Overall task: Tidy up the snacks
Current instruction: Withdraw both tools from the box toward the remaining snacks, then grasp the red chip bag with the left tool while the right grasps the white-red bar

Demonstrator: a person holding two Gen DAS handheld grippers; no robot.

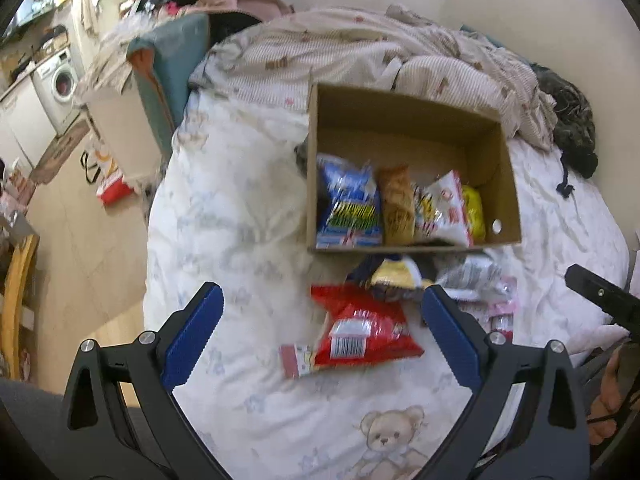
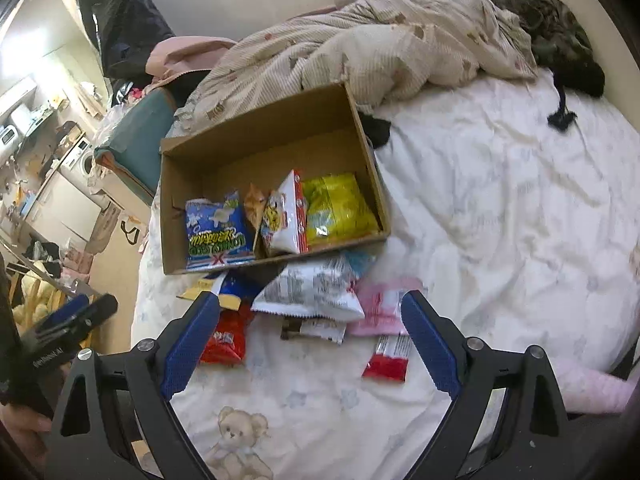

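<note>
An open cardboard box (image 1: 400,120) (image 2: 260,140) sits on the bed and holds a blue pack (image 1: 352,208) (image 2: 218,232), a brown one (image 1: 396,208), a white-red one (image 2: 286,220) and a yellow one (image 2: 340,208). Loose snacks lie in front of it: a red bag (image 1: 368,332) (image 2: 226,336), a white bag (image 2: 312,292), a pink pack (image 2: 380,308) and a small red-white pack (image 2: 390,356). My left gripper (image 1: 322,296) hangs open over the red bag. My right gripper (image 2: 311,300) hangs open over the white bag. Neither holds anything.
The bed (image 2: 500,200) has a white bear-print cover, with a crumpled striped duvet (image 1: 380,52) and a dark garment (image 1: 572,120) behind the box. The bed's left edge drops to a floor with a red-white bag (image 1: 112,188). A person's hand (image 1: 612,396) shows at the right.
</note>
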